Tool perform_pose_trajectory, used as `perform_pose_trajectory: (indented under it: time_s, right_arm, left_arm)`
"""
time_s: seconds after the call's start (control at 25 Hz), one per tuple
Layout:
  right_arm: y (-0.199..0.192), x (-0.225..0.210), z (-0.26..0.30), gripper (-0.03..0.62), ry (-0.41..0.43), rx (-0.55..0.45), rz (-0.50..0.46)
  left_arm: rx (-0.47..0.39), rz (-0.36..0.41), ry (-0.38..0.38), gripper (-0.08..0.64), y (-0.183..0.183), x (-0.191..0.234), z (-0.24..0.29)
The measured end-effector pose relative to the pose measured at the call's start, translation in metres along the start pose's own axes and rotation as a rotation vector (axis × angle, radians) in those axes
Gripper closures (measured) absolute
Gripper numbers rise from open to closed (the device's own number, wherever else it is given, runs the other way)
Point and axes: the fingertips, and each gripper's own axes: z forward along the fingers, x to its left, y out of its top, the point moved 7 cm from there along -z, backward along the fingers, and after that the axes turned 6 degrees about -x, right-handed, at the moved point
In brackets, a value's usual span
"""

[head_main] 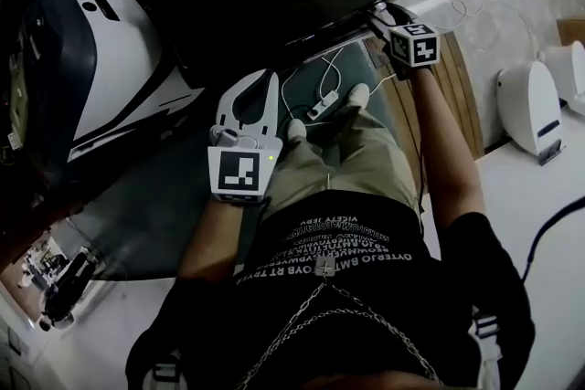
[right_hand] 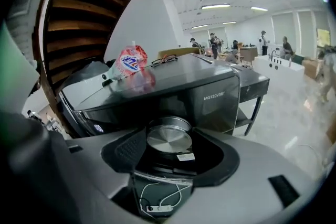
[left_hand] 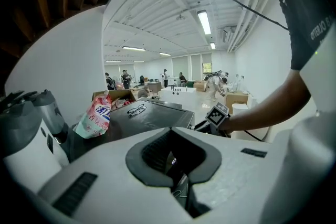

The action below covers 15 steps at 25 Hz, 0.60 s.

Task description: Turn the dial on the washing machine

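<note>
Silver dial [right_hand: 169, 139] on washing machine [right_hand: 157, 86] front, clamped between right gripper [head_main: 384, 15] jaws. Left gripper [head_main: 267, 79] closed, empty, over lap. Risk: smooth rim slips through pads if squeeze weak; off-axis twist pops grip loose.

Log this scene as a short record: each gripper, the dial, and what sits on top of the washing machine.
Left gripper: jaws together, empty, held back over the person's lap.
Right gripper: at the front of the washing machine, jaws either side of the dial; grip unclear.
Dial: round, silver, on the front panel.
On top: a detergent pouch and a pair of glasses.
</note>
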Motion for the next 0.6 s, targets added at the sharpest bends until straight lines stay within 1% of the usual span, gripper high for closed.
perform_pose_trajectory:
  time_s: [0.04, 0.08, 0.2, 0.28, 0.36, 0.4, 0.44, 0.52, 0.6]
  right_arm:
    - [0.001, 0.0, 0.0, 0.321, 0.003, -0.004, 0.0]
    - [0.003, 0.003, 0.0, 0.321, -0.007, -0.005, -0.022]
    - [0.009, 0.016, -0.003, 0.311, -0.076, -0.004, -0.146]
    - [0.011, 0.025, -0.006, 0.311, -0.127, -0.003, -0.24]
    - [0.01, 0.029, -0.004, 0.315, -0.17, 0.0, -0.295]
    - [0.009, 0.029, -0.003, 0.33, -0.183, 0.001, -0.301]
    - [0.008, 0.028, -0.002, 0.331, -0.183, 0.0, -0.292]
    - [0.008, 0.024, -0.002, 0.331, -0.154, -0.005, -0.246]
    - [0.008, 0.018, -0.003, 0.333, -0.111, -0.01, -0.179]
  left_arm:
    - [-0.004, -0.002, -0.01, 0.555, -0.002, 0.0, 0.003]
    - [-0.012, -0.001, -0.019, 0.555, -0.002, 0.001, 0.007]
    - [-0.043, 0.012, -0.039, 0.555, 0.0, 0.005, 0.015]
    - [-0.049, 0.025, -0.043, 0.555, 0.001, 0.009, 0.02]
    - [-0.067, 0.031, -0.04, 0.555, 0.005, 0.014, 0.026]
    - [-0.085, 0.029, -0.04, 0.555, 0.008, 0.016, 0.028]
    - [-0.102, 0.028, -0.042, 0.555, 0.011, 0.017, 0.029]
    - [-0.119, 0.037, -0.055, 0.555, 0.014, 0.017, 0.028]
    - [-0.119, 0.049, -0.071, 0.555, 0.014, 0.016, 0.026]
